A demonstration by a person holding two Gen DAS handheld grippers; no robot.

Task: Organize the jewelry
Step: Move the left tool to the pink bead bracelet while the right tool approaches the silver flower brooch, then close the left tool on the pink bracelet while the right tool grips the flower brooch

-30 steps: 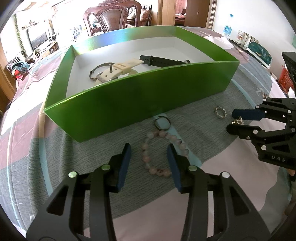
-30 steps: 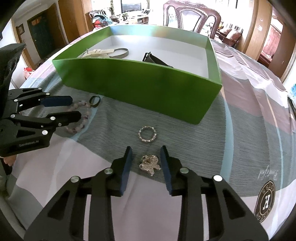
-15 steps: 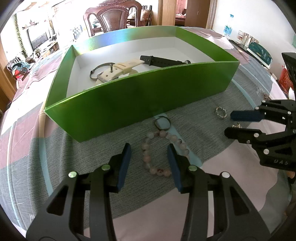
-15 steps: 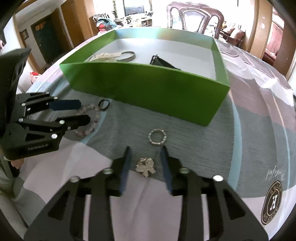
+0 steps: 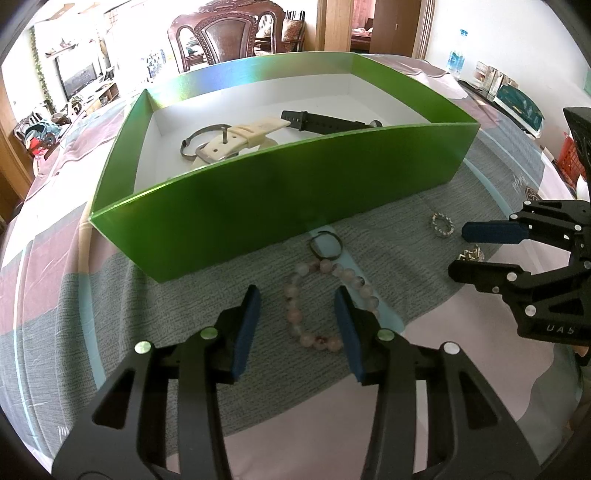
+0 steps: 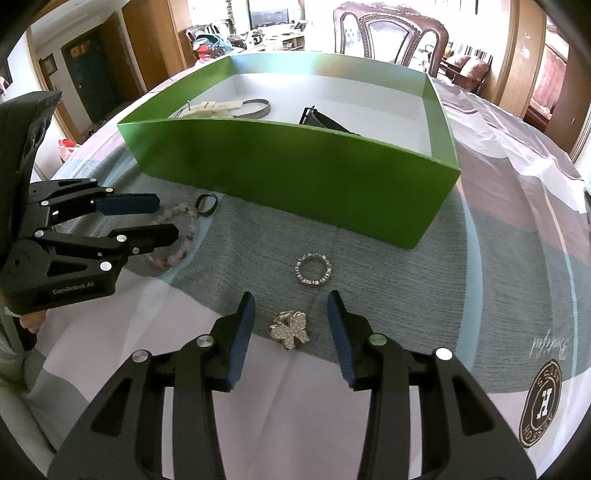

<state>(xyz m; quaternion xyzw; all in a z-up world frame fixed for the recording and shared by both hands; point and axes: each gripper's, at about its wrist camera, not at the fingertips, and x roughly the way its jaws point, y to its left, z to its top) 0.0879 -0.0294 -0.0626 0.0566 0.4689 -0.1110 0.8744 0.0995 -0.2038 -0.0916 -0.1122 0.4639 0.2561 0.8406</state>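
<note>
A green box (image 5: 295, 184) (image 6: 295, 173) holds a cream watch strap (image 5: 240, 138), a metal bangle (image 5: 195, 138) and a black strap (image 5: 325, 122). On the cloth in front lie a pink bead bracelet (image 5: 295, 317) (image 6: 177, 251), a dark ring (image 5: 325, 245) (image 6: 205, 204), a sparkly ring (image 5: 442, 225) (image 6: 313, 270) and a silver flower brooch (image 6: 290, 328) (image 5: 471, 254). My left gripper (image 5: 297, 306) (image 6: 147, 218) is open around the bracelet's near part. My right gripper (image 6: 290, 314) (image 5: 476, 245) is open with the brooch between its fingers.
The table wears a grey, pink and white cloth with a round logo (image 6: 541, 398) at the right. Carved wooden chairs (image 5: 229, 37) (image 6: 388, 29) stand behind the box. Boxes and a water bottle (image 5: 454, 61) sit at the far right table edge.
My right gripper has drawn back slightly and opened wider around the brooch. The left gripper has barely moved.
</note>
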